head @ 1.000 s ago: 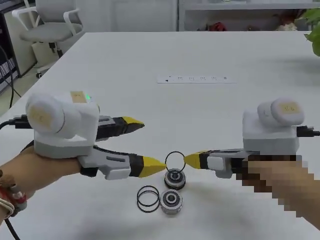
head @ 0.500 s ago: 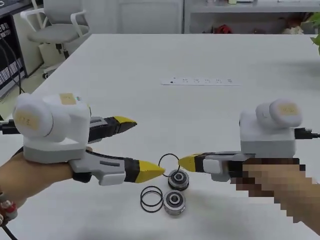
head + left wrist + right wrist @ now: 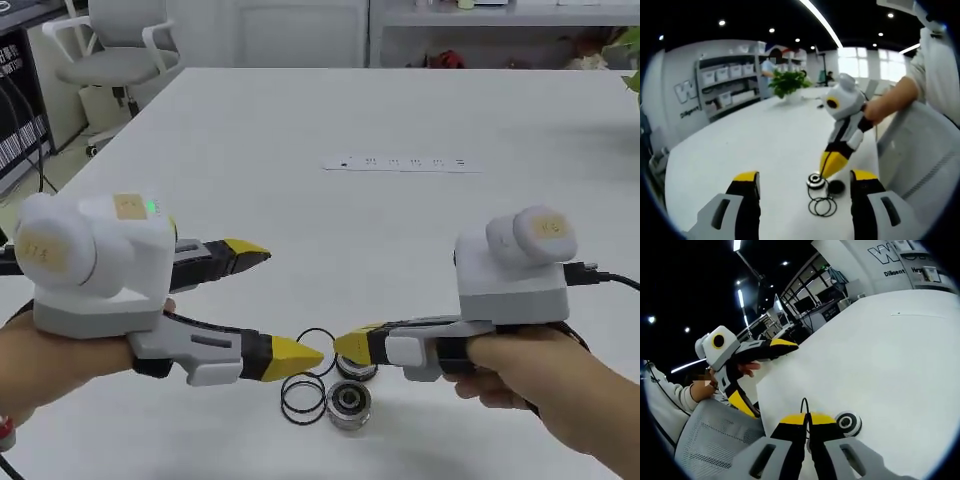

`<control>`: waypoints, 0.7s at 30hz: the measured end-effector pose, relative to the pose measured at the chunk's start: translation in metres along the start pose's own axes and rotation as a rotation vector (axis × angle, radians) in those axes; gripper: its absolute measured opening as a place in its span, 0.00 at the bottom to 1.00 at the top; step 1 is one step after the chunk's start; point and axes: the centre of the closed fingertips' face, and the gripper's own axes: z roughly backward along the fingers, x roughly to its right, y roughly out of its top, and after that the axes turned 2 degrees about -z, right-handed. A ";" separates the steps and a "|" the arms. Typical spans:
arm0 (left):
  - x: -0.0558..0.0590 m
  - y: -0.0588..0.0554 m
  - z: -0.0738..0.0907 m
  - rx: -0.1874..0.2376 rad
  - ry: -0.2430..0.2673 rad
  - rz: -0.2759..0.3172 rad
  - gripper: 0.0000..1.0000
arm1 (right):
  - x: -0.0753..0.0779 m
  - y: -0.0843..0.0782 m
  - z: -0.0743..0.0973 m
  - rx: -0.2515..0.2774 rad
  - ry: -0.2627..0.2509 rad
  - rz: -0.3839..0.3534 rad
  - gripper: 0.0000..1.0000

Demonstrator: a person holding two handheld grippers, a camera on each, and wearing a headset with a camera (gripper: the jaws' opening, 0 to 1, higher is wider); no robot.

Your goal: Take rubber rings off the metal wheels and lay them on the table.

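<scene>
Peeling step: the last rubber ring [image 3: 805, 405] seems to be coming off the farther metal wheel [image 3: 357, 368].
Right claw [image 3: 807, 422]: pinched shut on that ring's thin loop, its tip just above the wheel.
Left claw [image 3: 275, 300]: spread wide, holding nothing, close beside the wheels.
Near wheel [image 3: 347, 400]: bare on the desk [image 3: 400, 230], freed rings [image 3: 302, 398] just beside it.
Next move: probably lift the loop clear and lay it by the others; a snag could drag the wheel.

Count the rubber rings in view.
3. Two rings overlap on the table beside the near wheel. A third ring is pinched in the right gripper by the far wheel. More may sit on the wheels; can't tell.
</scene>
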 end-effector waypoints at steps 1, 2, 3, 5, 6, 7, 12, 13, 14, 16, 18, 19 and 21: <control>0.000 -0.001 0.000 -0.003 -0.002 -0.002 0.74 | -0.001 -0.003 -0.001 -0.010 0.003 0.003 0.00; 0.001 -0.002 0.000 -0.008 -0.005 -0.003 0.74 | -0.003 -0.007 -0.003 -0.026 0.008 0.011 0.00; 0.001 -0.003 0.000 -0.011 -0.007 -0.003 0.74 | -0.004 -0.009 -0.004 -0.038 0.009 0.020 0.00; 0.001 -0.004 0.001 -0.015 -0.008 -0.006 0.74 | -0.006 -0.014 -0.006 -0.062 0.015 0.040 0.00; 0.001 -0.004 0.001 -0.016 -0.008 -0.007 0.74 | -0.007 -0.016 -0.007 -0.072 0.019 0.047 0.00; 0.001 -0.004 0.001 -0.016 -0.009 -0.006 0.74 | -0.009 -0.018 -0.008 -0.084 0.022 0.058 0.00; 0.004 -0.006 0.004 -0.020 -0.019 0.000 0.75 | -0.014 -0.028 -0.012 -0.127 0.036 0.085 0.00; 0.005 -0.007 0.005 -0.022 -0.023 0.003 0.75 | -0.014 -0.029 -0.012 -0.132 0.036 0.093 0.00; 0.005 -0.008 0.005 -0.022 -0.025 0.007 0.75 | -0.014 -0.030 -0.013 -0.136 0.036 0.098 0.00; 0.009 -0.010 0.006 -0.023 -0.037 0.018 0.77 | -0.014 -0.031 -0.013 -0.143 0.036 0.105 0.00; 0.014 -0.014 0.006 -0.029 -0.057 0.023 0.77 | -0.014 -0.032 -0.014 -0.148 0.036 0.108 0.00; 0.017 -0.016 0.006 -0.039 -0.068 0.021 0.77 | -0.015 -0.033 -0.014 -0.150 0.036 0.109 0.00; 0.022 -0.024 0.005 -0.076 -0.082 0.002 0.78 | -0.015 -0.033 -0.014 -0.155 0.036 0.114 0.00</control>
